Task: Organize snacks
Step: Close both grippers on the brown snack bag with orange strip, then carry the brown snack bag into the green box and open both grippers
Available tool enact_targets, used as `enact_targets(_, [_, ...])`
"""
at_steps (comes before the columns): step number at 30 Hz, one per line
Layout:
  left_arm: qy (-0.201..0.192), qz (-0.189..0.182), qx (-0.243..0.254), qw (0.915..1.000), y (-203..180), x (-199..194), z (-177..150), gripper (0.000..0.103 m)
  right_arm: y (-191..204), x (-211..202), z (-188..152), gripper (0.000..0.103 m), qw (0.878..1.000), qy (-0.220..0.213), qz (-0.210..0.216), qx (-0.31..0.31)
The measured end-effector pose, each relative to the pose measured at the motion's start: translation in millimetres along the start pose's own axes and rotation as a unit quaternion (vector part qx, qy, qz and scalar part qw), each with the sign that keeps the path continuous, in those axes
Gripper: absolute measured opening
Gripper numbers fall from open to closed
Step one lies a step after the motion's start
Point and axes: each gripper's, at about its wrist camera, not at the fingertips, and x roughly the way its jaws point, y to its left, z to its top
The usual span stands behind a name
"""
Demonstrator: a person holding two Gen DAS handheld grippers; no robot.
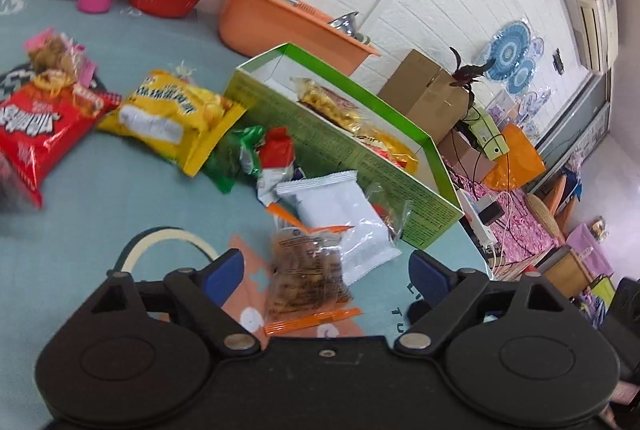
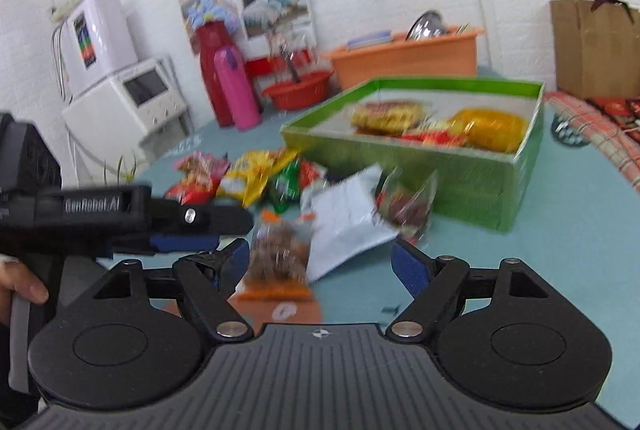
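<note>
Left wrist view is showing the left gripper (image 1: 326, 270) spread wide and gripping nothing, hovering just in front of a clear cookie pack (image 1: 306, 280) lying on the teal table (image 1: 100, 206). Touching that pack, a white pouch (image 1: 346, 218) is resting against the near wall of the green box (image 1: 360, 154), which is holding wrapped snacks (image 1: 352, 118). Left of the box, a yellow bag (image 1: 172, 114), a green bag (image 1: 236, 158) and a red bag (image 1: 32, 134) are lying loose. Right wrist view is blurred, with the right gripper (image 2: 320, 262) also spread and empty, facing the same pack (image 2: 278, 254), and the box (image 2: 420, 166) sitting behind it.
</note>
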Motion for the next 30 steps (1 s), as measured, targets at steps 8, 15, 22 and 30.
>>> enact_targets(8, [0.033, -0.029, -0.006, 0.999, 7, 14, 2, 0.103, 20, 29, -9, 0.095, 0.998, 0.024, 0.024, -0.044])
enact_targets(15, [0.047, -0.022, -0.014, 0.9986, 13, 29, 2, 0.095, 27, 46, -7, 0.091, 0.997, 0.035, 0.021, -0.066])
enact_targets(22, [0.047, -0.008, -0.001, 0.9989, 14, 32, 0, 0.054, 28, 52, -11, 0.063, 0.997, 0.045, 0.021, -0.06])
enact_targets(30, [0.02, -0.007, 0.016, 0.9996, -4, 12, 2, 0.054, 32, 29, -5, 0.053, 0.997, 0.019, 0.035, -0.064])
